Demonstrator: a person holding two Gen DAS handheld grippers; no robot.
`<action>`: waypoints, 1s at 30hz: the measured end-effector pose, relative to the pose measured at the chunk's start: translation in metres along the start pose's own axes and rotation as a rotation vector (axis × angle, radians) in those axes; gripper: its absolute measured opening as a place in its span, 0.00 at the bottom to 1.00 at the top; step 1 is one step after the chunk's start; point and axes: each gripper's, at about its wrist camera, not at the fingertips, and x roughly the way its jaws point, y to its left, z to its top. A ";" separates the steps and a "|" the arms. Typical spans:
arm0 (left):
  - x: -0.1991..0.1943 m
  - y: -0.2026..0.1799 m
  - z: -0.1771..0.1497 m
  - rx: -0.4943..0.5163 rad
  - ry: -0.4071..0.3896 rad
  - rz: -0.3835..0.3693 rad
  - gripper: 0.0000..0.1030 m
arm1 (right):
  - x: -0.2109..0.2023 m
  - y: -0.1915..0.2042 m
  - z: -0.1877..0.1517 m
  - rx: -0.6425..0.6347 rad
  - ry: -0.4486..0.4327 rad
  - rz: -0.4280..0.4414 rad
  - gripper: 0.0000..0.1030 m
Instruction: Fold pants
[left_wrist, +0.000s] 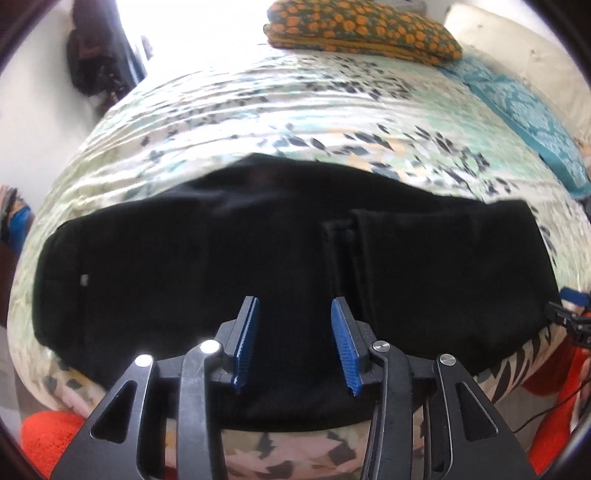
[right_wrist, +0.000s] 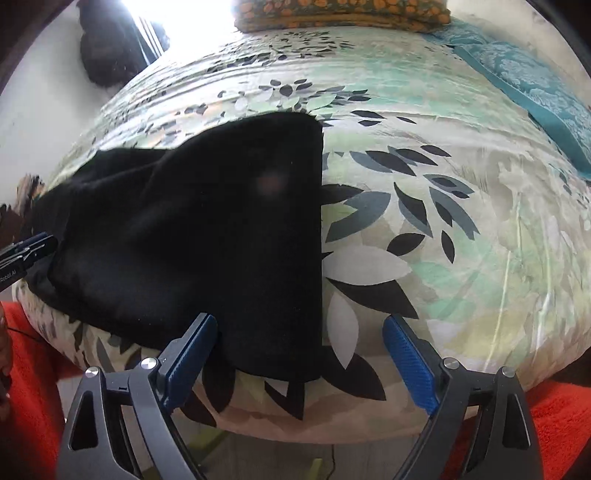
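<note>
Two hand-held grippers hang over black pants (left_wrist: 258, 258) that lie flat on a leaf-print bed (left_wrist: 258, 110), their long axis running side to side along the near edge. The left hand-held gripper (left_wrist: 295, 306) sits above the middle of the cloth, jaws partly spread with nothing between them. The right hand-held gripper (right_wrist: 301, 325) (jaws wide, gripping nothing) straddles the right-hand end (right_wrist: 288, 350), so it is judged nearer for lifting that end across.

Both wrist views look steeply down, close over the bed (left_wrist: 258, 110) (leaf-print sheet); 2 share the black pants (left_wrist: 258, 258).
</note>
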 end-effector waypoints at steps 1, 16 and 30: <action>-0.009 0.009 0.004 -0.045 -0.029 -0.004 0.41 | -0.004 -0.001 0.003 -0.002 -0.016 -0.005 0.88; 0.041 -0.091 -0.036 0.294 -0.008 -0.094 0.58 | -0.006 -0.002 0.002 0.041 -0.036 0.091 0.88; 0.003 -0.038 -0.012 0.101 -0.075 -0.100 0.71 | -0.010 -0.022 0.008 0.195 -0.074 0.178 0.88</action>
